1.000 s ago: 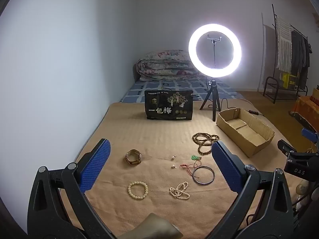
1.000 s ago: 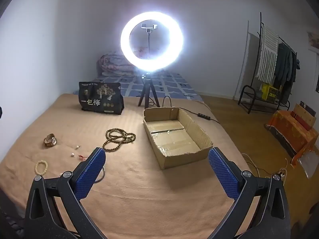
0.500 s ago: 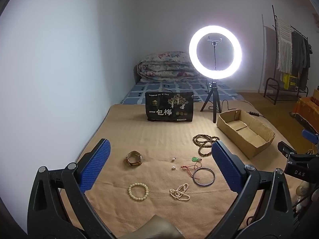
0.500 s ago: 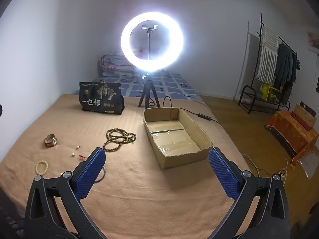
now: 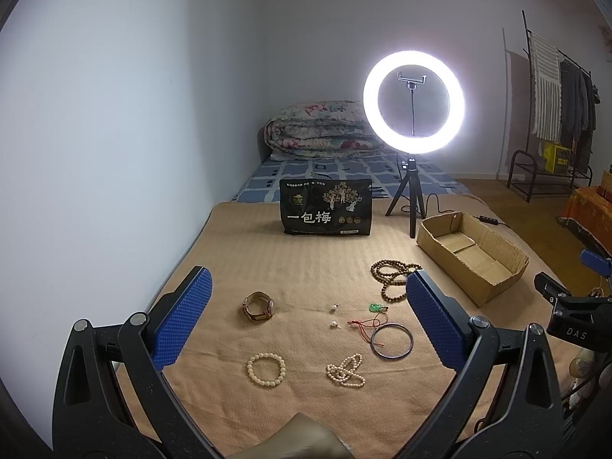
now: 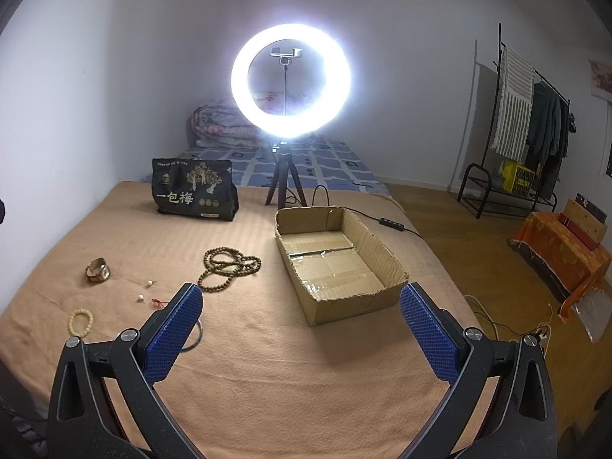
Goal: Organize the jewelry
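So everything's laid out on a bed (image 5: pixel 237 252) with a tan blanket over it. Biggest thing on there is the ring light (image 6: pixel 290 80) on its little tripod at the far edge, lit up. Next to it toward the right edge is an open cardboard box (image 6: pixel 382 252), nothing in it. A black snack bag (image 5: pixel 326 207) stands upright at the far edge too.

Jewelry is all loose on the blanket, mid-bed: long brown bead necklace (image 5: pixel 392 279) closest to the box, metal bangle (image 5: pixel 393 341) with a red cord (image 5: pixel 367 323) and a green pendant (image 5: pixel 373 308) beside it, pearl strand (image 5: pixel 346 370) and cream bead bracelet (image 5: pixel 266 368) toward the near edge, leather watch (image 5: pixel 258 306) toward the left edge, two tiny earrings (image 5: pixel 334 316) in the middle.

Left tool (image 5: pixel 306 315) and right tool (image 6: pixel 300 323) both hover above the bed, jaws spread wide, gripping nothing.
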`<state>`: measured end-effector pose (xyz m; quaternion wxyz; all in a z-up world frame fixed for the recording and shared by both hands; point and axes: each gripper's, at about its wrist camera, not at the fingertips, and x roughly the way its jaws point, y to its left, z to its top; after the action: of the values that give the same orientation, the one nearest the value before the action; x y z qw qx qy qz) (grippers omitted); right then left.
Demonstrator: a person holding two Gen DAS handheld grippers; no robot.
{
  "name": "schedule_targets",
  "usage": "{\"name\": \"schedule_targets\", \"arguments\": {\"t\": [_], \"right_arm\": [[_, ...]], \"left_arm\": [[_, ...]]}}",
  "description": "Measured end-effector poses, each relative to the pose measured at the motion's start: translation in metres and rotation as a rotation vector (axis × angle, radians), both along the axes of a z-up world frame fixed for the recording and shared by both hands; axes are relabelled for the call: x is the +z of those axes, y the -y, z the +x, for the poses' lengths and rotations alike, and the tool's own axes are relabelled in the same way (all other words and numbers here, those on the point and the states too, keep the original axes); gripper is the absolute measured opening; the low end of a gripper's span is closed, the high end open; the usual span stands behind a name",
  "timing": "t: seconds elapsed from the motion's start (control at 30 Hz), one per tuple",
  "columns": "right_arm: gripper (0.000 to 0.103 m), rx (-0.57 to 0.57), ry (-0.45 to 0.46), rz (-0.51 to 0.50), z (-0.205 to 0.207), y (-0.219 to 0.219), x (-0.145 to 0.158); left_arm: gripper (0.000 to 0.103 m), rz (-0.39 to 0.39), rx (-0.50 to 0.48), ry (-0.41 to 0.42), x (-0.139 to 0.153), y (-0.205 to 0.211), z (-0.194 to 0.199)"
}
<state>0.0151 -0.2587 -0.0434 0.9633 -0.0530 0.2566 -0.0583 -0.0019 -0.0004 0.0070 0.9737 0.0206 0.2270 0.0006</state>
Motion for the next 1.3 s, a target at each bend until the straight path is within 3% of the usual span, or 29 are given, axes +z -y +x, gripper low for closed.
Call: {"name": "schedule_targets", "arguments": {"t": [1.3], "right_arm": [[0.103, -0.004, -0.003, 0.004, 0.0001, 0.0023, -0.002]], "left_arm": [[0.103, 0.001, 0.001, 0.005, -0.0004, -0.0002, -0.0013]]}}
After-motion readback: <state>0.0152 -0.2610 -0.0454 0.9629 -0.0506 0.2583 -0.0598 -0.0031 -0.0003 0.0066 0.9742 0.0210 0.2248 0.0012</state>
